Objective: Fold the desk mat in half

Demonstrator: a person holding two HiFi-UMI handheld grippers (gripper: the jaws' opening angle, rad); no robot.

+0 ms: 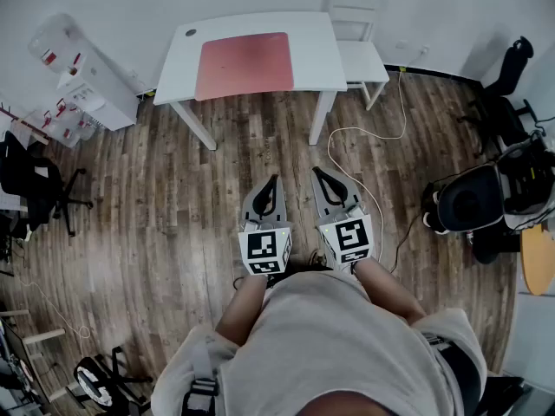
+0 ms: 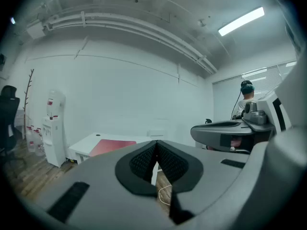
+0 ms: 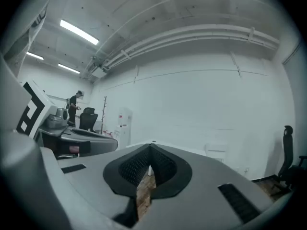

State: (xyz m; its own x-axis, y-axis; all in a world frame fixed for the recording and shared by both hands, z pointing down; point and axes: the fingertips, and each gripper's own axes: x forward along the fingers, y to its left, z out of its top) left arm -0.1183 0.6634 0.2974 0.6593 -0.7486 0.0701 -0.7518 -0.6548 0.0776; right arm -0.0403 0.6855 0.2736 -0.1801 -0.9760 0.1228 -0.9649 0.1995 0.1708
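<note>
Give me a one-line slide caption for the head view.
Shut left gripper and shut right gripper face a white desk with an unfolded red desk mat.

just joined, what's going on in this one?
A person stands well back from the white desk, holding a gripper in each hand. The left gripper and the right gripper are both shut and empty, side by side and aimed toward the desk. The red desk mat lies flat and unfolded on the desk. Nothing touches it, so the fold has not yet begun.
</note>
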